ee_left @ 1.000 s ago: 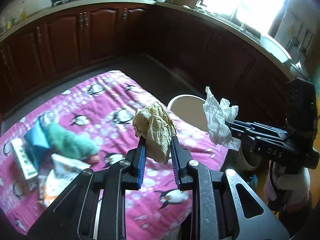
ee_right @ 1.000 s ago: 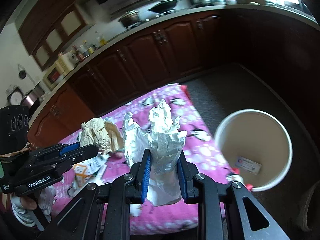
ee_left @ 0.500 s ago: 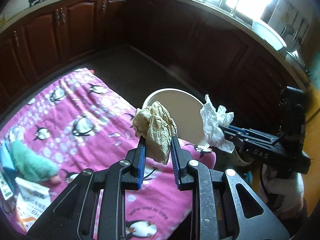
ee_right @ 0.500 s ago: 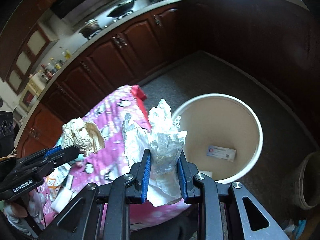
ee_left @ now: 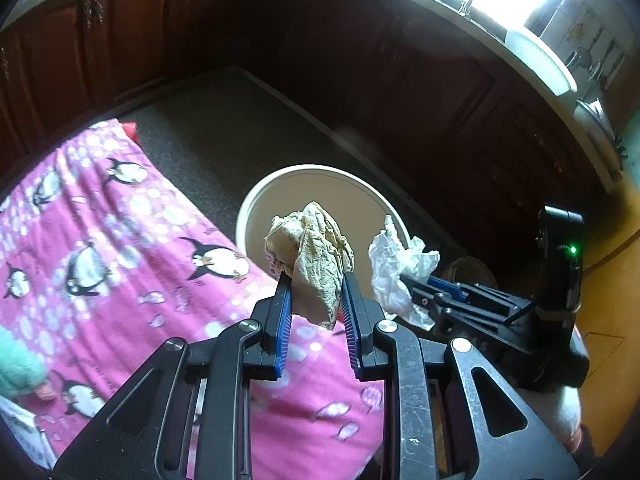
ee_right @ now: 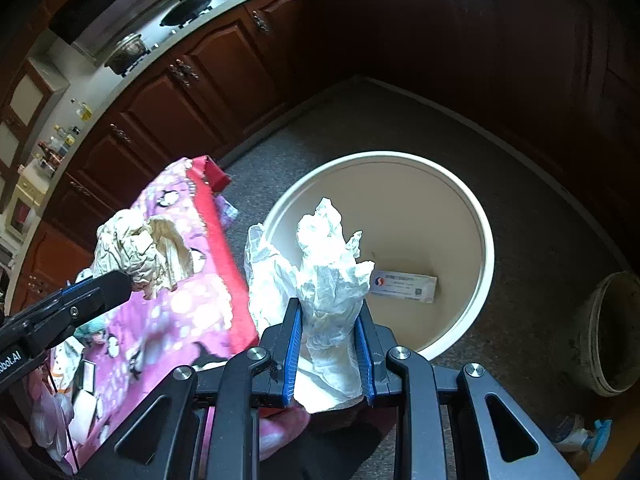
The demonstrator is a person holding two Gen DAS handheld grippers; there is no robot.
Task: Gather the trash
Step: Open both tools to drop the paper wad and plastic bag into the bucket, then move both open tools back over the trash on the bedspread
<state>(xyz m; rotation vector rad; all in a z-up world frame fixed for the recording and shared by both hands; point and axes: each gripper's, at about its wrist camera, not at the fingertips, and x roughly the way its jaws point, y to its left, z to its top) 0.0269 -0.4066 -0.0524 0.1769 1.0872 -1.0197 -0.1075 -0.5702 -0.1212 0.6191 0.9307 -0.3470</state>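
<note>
Left gripper (ee_left: 315,294): blue pads clamped on a crumpled beige wad (ee_left: 310,256), held above the pink cloth's edge, just short of the bin.
Right gripper (ee_right: 328,324): pads pinching a crumpled white tissue (ee_right: 324,280), held over the bin's near rim.
Cloth (ee_left: 120,256): pink with penguins, beside the bin; a teal fuzzy item (ee_left: 16,372) and packets lie at its far-left end.
Bin (ee_right: 484,240): round, cream, open on the floor; a white labelled box (ee_right: 404,286) lies inside.
Pot (ee_right: 612,332): grey, on the floor right of the bin.
Cabinets (ee_right: 224,68): dark wood, beyond.
</note>
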